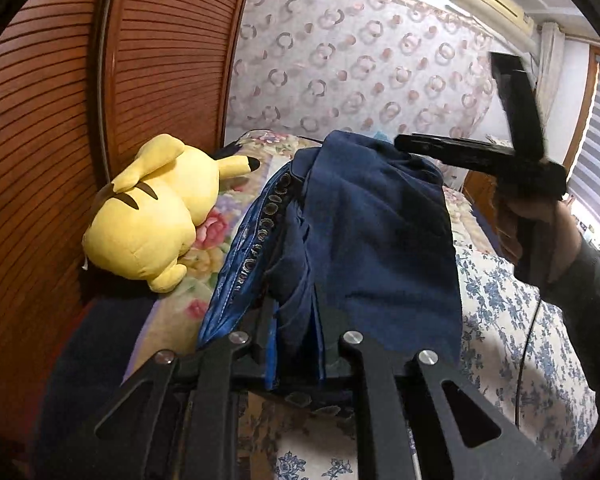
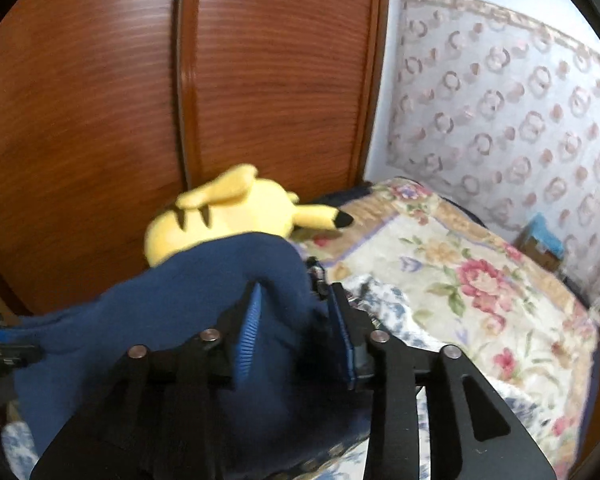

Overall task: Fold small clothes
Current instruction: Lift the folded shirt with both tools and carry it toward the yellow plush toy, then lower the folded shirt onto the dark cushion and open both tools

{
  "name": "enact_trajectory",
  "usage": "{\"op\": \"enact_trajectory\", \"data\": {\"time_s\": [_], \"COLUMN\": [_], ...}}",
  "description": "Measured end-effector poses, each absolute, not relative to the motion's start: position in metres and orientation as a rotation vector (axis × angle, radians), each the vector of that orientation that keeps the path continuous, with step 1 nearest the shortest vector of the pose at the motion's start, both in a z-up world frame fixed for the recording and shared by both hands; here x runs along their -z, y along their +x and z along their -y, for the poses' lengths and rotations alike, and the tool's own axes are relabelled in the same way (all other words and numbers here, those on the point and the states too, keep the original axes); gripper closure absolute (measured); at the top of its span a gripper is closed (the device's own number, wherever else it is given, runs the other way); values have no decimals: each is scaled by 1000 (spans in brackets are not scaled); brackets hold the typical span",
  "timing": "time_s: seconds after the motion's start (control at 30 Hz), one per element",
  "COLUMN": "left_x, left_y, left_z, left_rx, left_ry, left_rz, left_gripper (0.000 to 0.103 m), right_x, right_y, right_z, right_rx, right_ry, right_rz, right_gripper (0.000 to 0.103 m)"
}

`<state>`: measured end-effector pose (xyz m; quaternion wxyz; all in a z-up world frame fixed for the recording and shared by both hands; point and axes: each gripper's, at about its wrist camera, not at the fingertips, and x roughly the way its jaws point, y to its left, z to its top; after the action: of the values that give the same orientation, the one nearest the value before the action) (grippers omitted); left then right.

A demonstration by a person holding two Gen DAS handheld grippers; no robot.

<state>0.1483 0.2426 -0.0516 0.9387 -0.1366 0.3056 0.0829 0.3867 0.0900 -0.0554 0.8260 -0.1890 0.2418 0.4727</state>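
A small navy blue garment with a patterned waistband hangs lifted above the bed. My left gripper is shut on its near edge. The right gripper shows in the left wrist view at the garment's far top corner, held by a hand. In the right wrist view the right gripper has the same blue cloth bunched between its blue pads; the jaws stand a little apart around the fabric.
A yellow plush toy lies on the floral bedspread by the wooden louvred wardrobe. A blue-and-white floral sheet covers the near bed. A patterned headboard stands behind.
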Motion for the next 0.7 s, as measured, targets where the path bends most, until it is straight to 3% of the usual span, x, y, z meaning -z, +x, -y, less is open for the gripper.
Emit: {"op": "enact_trajectory", "data": {"time_s": [0.37, 0.7], "left_x": [49, 35], "left_y": [151, 133], "left_z": [-241, -234], "left_rx": [-195, -190], "left_ry": [-242, -222], "left_rz": [-632, -607], "left_gripper": [91, 75], "right_x": [101, 95], "right_y": [377, 362], "right_z": [-84, -80], "right_rx": [-1047, -979], "right_ry": [-381, -364], "right_rz": [-592, -576], "right_gripper": [47, 39]}}
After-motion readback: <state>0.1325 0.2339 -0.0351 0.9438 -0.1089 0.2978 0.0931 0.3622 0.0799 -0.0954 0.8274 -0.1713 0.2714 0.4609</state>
